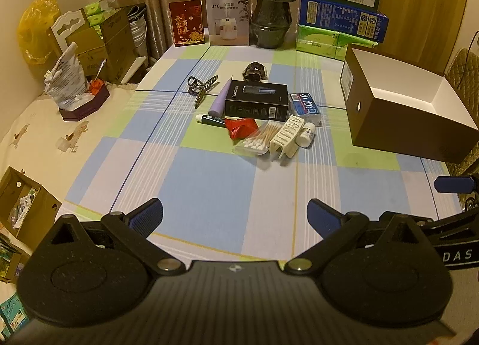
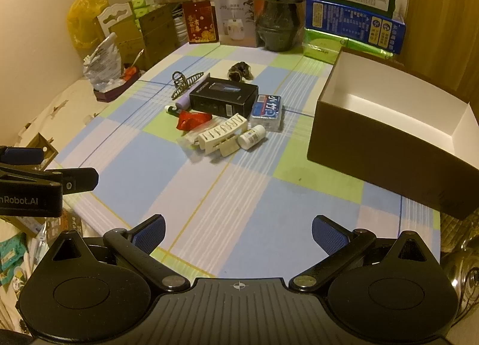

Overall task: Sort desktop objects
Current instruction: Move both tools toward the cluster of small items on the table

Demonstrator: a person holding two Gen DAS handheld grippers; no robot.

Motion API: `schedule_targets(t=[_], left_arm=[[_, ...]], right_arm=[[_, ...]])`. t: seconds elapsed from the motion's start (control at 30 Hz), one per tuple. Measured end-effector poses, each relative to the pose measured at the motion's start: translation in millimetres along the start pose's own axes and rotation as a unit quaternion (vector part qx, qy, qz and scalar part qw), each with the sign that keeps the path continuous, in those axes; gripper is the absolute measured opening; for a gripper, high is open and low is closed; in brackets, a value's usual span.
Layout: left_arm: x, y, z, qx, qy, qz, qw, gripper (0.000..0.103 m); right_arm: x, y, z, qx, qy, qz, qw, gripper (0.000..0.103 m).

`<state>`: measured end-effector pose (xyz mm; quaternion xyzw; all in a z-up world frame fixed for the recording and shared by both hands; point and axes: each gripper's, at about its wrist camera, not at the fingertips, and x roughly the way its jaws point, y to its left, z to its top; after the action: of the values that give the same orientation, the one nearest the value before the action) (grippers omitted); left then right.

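Observation:
A heap of small items lies mid-table: a black box (image 1: 256, 104) (image 2: 224, 98), a cream hair claw (image 1: 285, 135) (image 2: 222, 136), a white pill bottle (image 1: 307, 134) (image 2: 252, 137), a cotton swab bag (image 1: 258, 138), a red wrapper (image 1: 240, 128) (image 2: 192, 119), a blue tissue pack (image 1: 305, 107) (image 2: 267, 110), a lilac tube (image 1: 221, 97) and a dark metal claw (image 1: 201, 86) (image 2: 182, 83). An open brown box (image 1: 401, 123) (image 2: 380, 141) with a white inside stands at the right. My left gripper (image 1: 235, 216) and right gripper (image 2: 238, 232) hang open over the near table edge, both empty.
A red card (image 1: 186, 22), a humidifier box (image 1: 229, 17), stacked dark bowls (image 1: 272, 9) and coloured cartons (image 1: 344, 15) line the far edge. A dark scrunchie (image 1: 254, 72) lies behind the heap. Bags and cardboard boxes (image 1: 27, 204) crowd the left side beyond the checked cloth (image 1: 209, 183).

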<state>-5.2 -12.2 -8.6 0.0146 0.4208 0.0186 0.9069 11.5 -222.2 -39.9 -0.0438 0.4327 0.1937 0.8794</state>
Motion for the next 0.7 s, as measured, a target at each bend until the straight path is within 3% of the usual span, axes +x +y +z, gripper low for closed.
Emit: schedule_targets(t=[0.7], left_arm=[[15,4,11,0.017,0.015,-0.002,0.9997,0.101]], right_arm=[[8,1,13,0.013,-0.009,0.01,1.0,0.101]])
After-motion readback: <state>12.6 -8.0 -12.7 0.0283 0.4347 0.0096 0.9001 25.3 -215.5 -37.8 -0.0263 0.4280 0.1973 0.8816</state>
